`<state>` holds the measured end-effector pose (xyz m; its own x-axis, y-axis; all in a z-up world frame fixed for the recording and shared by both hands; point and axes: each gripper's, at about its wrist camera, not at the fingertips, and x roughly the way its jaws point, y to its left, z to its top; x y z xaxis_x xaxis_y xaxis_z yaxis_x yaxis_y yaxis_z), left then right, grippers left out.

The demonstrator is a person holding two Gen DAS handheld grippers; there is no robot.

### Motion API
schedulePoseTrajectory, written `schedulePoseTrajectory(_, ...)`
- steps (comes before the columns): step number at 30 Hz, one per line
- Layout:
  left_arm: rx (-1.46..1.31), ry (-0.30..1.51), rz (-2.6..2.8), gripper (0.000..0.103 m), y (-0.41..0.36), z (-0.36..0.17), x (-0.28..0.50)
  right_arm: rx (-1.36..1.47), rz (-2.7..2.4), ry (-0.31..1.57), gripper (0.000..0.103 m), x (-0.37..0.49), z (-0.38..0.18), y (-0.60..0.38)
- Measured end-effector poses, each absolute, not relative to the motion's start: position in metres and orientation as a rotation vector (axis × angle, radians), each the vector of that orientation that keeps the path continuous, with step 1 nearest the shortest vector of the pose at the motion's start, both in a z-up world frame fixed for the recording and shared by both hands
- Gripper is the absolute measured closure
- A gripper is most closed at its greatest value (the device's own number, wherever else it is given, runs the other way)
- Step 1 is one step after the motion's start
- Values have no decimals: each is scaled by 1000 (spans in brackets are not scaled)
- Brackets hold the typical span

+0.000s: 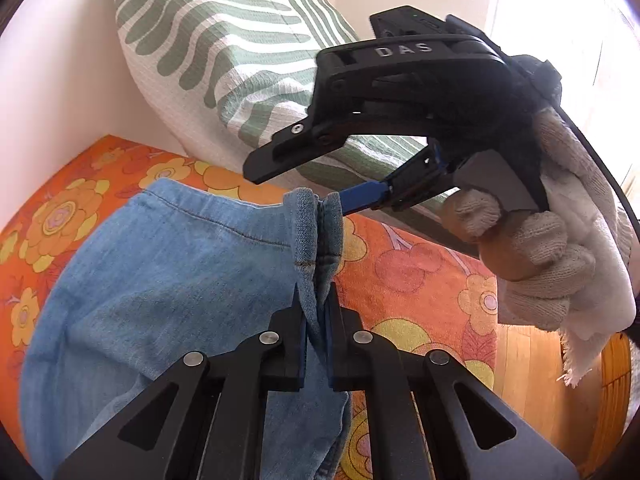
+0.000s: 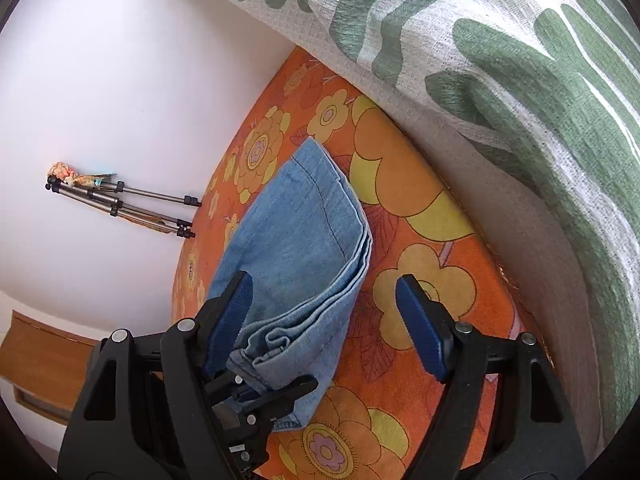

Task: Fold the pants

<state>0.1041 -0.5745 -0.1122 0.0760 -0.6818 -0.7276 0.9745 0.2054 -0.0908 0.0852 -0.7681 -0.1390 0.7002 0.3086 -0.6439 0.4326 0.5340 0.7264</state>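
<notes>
The light blue denim pants (image 1: 160,272) lie folded in several layers on the orange flowered bedcover (image 1: 420,272); they also show in the right wrist view (image 2: 304,248). My left gripper (image 1: 318,300) is shut on the stacked edge of the pants. My right gripper (image 2: 324,292) is open, one finger (image 2: 236,312) resting on the denim and the other (image 2: 420,324) over the bedcover. In the left wrist view the right gripper (image 1: 308,176) hovers just beyond the pants' edge, held by a gloved hand (image 1: 552,248).
A large white pillow with green stripes (image 1: 224,56) leans against the wall behind the pants; it also shows in the right wrist view (image 2: 500,80). A folded tripod (image 2: 120,204) lies by the white wall. Wooden floor (image 1: 532,364) lies past the bed's edge.
</notes>
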Motion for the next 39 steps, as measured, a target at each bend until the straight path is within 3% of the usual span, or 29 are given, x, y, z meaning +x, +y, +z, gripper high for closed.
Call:
schedulePoseTrajectory(2, 487, 733, -1329, 97, -573, -110, 100, 1051, -67, 843, 26, 103, -149, -768)
schedulePoseTrajectory(6, 485, 717, -1350, 97, -569, -106, 95, 1072, -28, 847, 38, 131, -166, -769)
schedulePoseTrajectory(9, 497, 708, -1344, 98, -570, -107, 95, 1080, -34, 857, 68, 142, -174, -771)
schedulePoseTrajectory(10, 493, 709, -1340, 98, -571, -107, 96, 1068, -50, 865, 94, 145, -176, -770)
schedulePoseTrajectory(19, 452, 701, -1350, 98, -563, -95, 88, 945, -108, 798, 97, 130, -133, -748)
schedulePoseTrajectory(29, 399, 620, -1459, 98, -563, -35, 36, 822, -188, 707, 98, 52, -47, -736)
schedulePoseTrajectory(39, 544, 760, -1475, 95, -564, -71, 11, 812, -352, 828, 98, 13, -110, -741)
